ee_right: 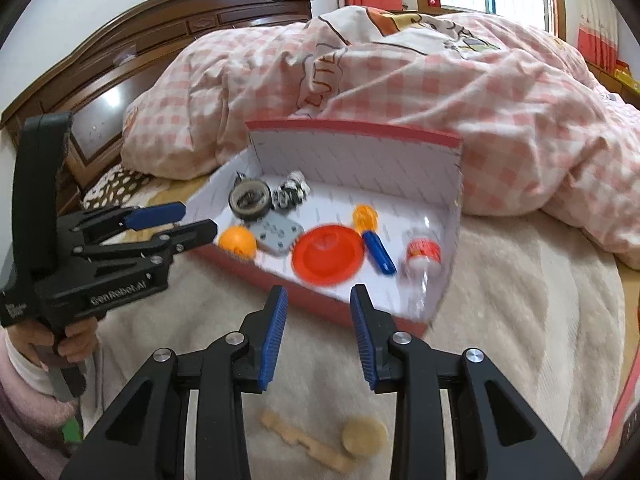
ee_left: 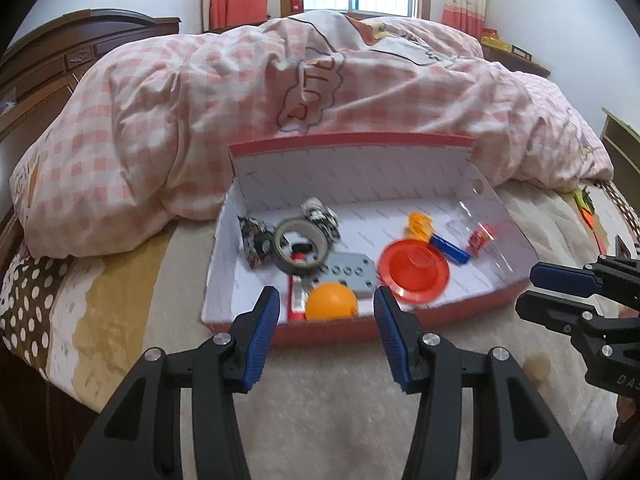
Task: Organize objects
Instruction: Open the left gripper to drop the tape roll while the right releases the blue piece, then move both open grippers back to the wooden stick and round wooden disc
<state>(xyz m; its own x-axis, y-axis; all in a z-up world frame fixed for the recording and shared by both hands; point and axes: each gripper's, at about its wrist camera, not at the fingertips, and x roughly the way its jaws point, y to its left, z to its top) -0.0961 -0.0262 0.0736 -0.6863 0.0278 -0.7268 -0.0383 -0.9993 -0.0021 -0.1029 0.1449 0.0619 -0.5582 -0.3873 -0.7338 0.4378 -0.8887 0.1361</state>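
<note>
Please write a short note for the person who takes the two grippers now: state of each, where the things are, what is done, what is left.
Left gripper: open, empty, in front of the red box.
Right gripper: open, empty, beside it.
Done: orange ball, red disc, tape roll, grey plate, blue-handled toy and small bottle lie in the box.
Left: a wooden piece and a round wooden disc on the bedcover.

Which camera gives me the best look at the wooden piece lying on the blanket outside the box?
The right wrist view: the wooden piece lies whole below the open right gripper, bar and round end both visible. The left wrist view shows only its round end.
</note>
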